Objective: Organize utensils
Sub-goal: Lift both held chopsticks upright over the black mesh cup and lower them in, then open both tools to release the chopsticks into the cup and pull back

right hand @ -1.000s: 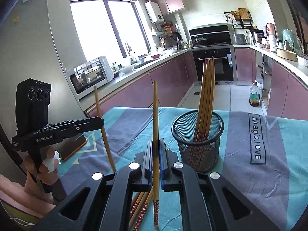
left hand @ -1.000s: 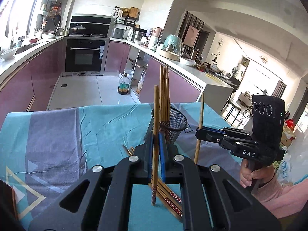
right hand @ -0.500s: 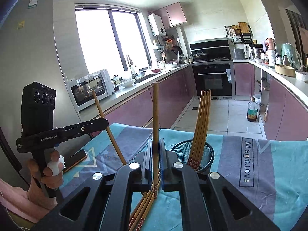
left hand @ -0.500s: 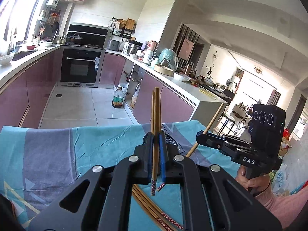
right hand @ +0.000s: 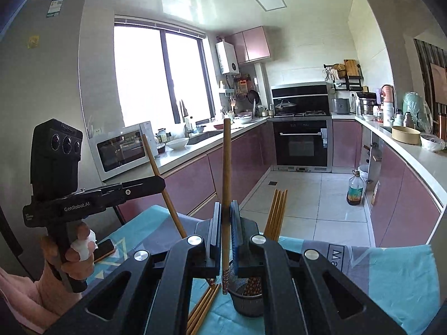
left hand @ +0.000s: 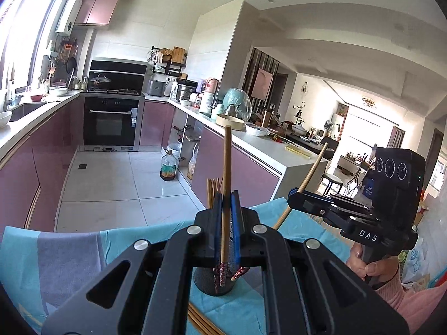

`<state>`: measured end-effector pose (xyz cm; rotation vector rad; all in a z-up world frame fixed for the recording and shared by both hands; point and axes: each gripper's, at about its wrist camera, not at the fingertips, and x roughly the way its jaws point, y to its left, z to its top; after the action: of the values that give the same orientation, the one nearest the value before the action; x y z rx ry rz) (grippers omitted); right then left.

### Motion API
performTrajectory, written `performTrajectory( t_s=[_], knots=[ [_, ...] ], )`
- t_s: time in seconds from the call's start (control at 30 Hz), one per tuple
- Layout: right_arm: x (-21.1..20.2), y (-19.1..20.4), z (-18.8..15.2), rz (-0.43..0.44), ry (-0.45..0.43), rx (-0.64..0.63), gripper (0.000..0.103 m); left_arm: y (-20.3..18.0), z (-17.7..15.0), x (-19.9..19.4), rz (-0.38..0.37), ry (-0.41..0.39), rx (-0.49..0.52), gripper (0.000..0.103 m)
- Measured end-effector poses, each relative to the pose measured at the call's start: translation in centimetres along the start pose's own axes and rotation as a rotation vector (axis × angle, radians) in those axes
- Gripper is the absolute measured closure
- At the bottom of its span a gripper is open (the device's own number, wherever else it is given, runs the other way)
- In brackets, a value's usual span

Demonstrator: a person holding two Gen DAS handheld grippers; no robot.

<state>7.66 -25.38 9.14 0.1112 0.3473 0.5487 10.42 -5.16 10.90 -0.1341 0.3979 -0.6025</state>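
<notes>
since a second ago both grippers have risen and tipped up, so the mesh holder (left hand: 213, 282) now sits low, behind the fingers, instead of ahead of them. the left gripper (left hand: 226, 220) is clamped on a chopstick (left hand: 225, 184) held upright, its patterned red tip hanging down at the holder's mouth. the right gripper (right hand: 226, 223) is likewise pinched on its own chopstick (right hand: 226, 184), upright, the tip beside the holder's rim (right hand: 245, 297). several chopsticks already stand in the holder (right hand: 275, 212). more loose chopsticks (right hand: 202, 311) lie on the teal tablecloth (left hand: 69, 254) just beside the holder.
</notes>
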Motion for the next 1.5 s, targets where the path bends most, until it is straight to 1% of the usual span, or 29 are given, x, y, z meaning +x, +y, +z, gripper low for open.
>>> performTrajectory(
  t_s=[0.17, 0.27, 0.47, 0.8, 1.07, 1.2, 1.3, 1.5],
  knots=[
    [0.4, -0.2, 0.6, -0.018, -0.012, -0.017, 0.098, -0.5, 0.8, 0.6, -0.004, -0.016, 0.014, 0.096],
    [0.8, -0.6, 0.8, -0.028, -0.014, -0.016, 0.098, -0.9, 1.1, 1.1, 0.009, -0.017, 0.027, 0.096],
    [1.7, -1.1, 0.6, -0.048, -0.005, -0.012, 0.098, -1.2, 0.7, 3.2, 0.031, 0.031, 0.031, 0.096],
    [4.3, -1.8, -1.3, -0.066, 0.1, 0.01, 0.098, -1.1, -1.4, 7.1, 0.039, 0.148, 0.031, 0.096],
    [6.4, -2.5, -2.5, -0.086, 0.207, 0.03, 0.098, -0.2, -2.9, 8.8, 0.04, 0.245, 0.05, 0.096],
    [7.3, -3.0, -2.9, -0.092, 0.249, 0.039, 0.098, 0.3, -2.8, 9.4, 0.037, 0.256, 0.047, 0.096],
    [7.9, -3.1, -3.2, -0.098, 0.267, 0.048, 0.098, 0.4, -2.4, 10.2, 0.048, 0.26, 0.048, 0.096],
    [8.5, -3.6, -3.1, -0.11, 0.267, 0.07, 0.098, 0.8, -2.3, 11.5, 0.065, 0.267, 0.033, 0.096]
  ],
)
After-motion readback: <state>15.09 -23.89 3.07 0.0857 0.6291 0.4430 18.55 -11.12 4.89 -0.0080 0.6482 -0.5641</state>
